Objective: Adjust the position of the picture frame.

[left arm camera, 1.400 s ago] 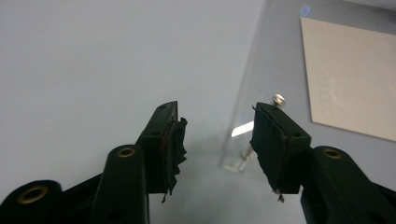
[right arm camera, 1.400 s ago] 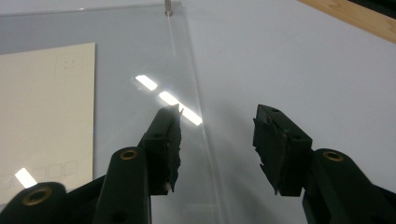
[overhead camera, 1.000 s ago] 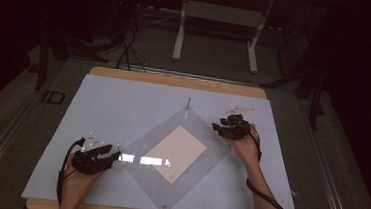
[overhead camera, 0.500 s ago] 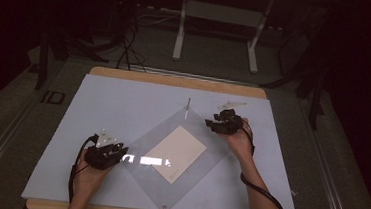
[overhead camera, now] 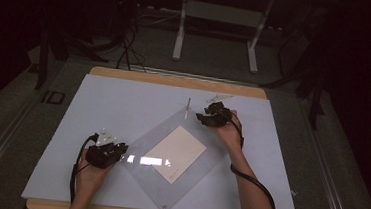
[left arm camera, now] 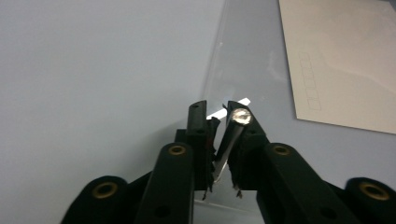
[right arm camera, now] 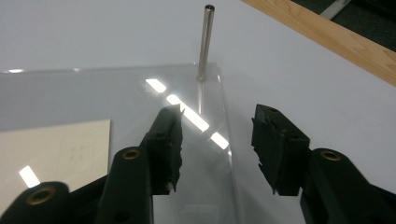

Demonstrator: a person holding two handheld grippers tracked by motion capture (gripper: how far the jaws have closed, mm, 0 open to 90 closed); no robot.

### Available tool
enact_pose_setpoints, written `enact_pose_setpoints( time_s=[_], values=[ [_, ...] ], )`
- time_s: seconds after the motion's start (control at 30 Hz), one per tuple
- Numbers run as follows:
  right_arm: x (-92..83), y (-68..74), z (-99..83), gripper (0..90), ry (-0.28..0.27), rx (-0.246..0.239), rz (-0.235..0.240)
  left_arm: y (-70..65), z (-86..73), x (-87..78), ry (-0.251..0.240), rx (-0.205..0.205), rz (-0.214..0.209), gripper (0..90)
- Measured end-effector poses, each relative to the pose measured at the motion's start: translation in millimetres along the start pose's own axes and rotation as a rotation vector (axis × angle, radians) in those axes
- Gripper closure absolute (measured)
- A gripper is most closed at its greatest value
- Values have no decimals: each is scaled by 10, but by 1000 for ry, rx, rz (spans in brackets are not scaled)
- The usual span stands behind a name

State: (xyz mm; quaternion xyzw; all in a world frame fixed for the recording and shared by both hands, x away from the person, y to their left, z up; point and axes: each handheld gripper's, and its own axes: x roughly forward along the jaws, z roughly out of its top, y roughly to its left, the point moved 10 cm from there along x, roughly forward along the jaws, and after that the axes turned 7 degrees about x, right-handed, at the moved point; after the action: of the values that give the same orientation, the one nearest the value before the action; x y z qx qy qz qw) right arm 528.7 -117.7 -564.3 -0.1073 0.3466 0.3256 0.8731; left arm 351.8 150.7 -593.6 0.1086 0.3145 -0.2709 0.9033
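White table [overhead camera: 123, 104], metal pin [left arm camera: 231, 140] clamped between left claw [left arm camera: 219, 116] jaws

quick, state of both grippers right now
left gripper: its jaws have just been closing and are now closed on a metal pin.
right gripper: open, holding nothing, jaws over the corner of the clear sheet.

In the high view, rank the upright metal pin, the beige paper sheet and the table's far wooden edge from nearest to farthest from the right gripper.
1. Upright metal pin: just left of the right gripper, at the clear panel's far corner.
2. Beige paper sheet: down and left, mid-panel.
3. Table's far wooden edge: beyond the gripper; its closest stretch rivals the paper sheet, so these two are too close to call.
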Motion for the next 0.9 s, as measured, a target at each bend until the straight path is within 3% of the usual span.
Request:
enact_pose_setpoints(
  time_s=[0.2,0.53,0.67,0.77,0.9],
  values=[
    [201,39,117,537,-26,48,30,10,-30,31,14,-5,12,761],
    [488,72,324,595,-40,95,29,0,-42,57,14,-1,28,724],
    [624,88,412,670,-49,108,16,24,-51,86,16,-5,39,723],
    [747,72,389,716,-16,123,-8,23,-45,99,10,-11,27,744],
    [855,124,349,806,2,144,15,25,-38,109,7,-12,31,760]
  ],
)
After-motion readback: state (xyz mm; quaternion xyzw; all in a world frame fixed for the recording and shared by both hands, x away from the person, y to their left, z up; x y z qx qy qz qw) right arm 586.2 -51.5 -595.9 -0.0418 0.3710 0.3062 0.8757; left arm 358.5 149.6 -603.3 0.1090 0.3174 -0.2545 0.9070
